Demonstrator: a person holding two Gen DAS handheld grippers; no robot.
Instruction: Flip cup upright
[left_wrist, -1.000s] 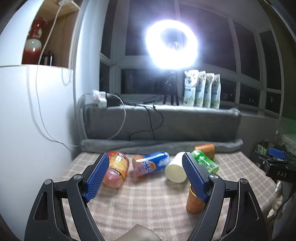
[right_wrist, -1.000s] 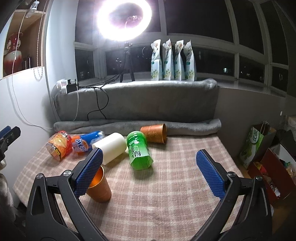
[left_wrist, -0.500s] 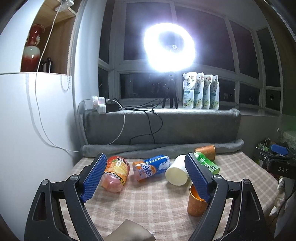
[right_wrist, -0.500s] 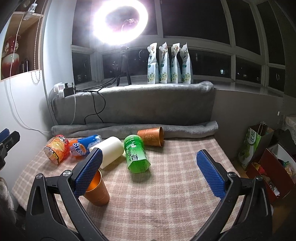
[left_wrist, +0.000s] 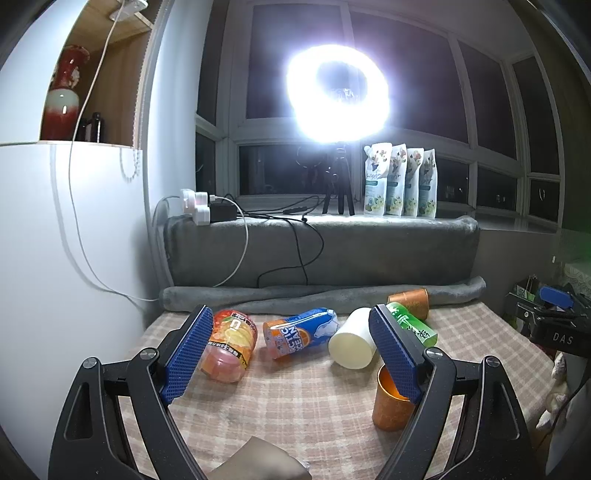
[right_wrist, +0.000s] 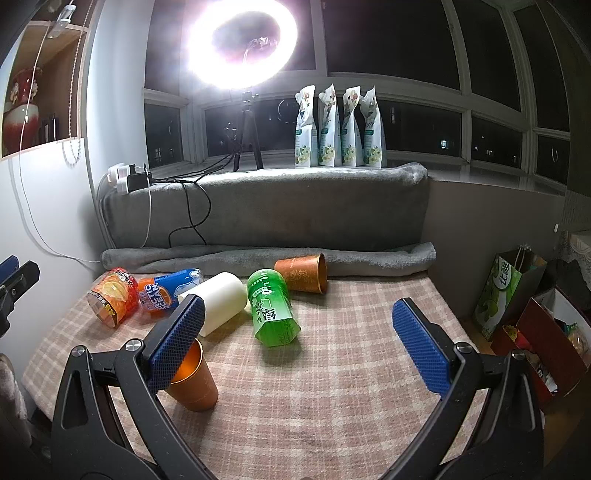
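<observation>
Right wrist view: right tool (right_wrist: 301, 345), blue ribbed pads spread apart, nothing between them. Upright orange cup (right_wrist: 194, 380), smooth and tapered, stands on the checked-cloth bench (right_wrist: 351, 387) just behind its left pad. Left tool (left_wrist: 291, 354) likewise gapes; white cup (right_wrist: 221, 301) lies sideways beyond.

"ARCTIC OCEAN" on blue-orange can (left_wrist: 301, 333); "DAS" on black device (left_wrist: 561, 338).
</observation>
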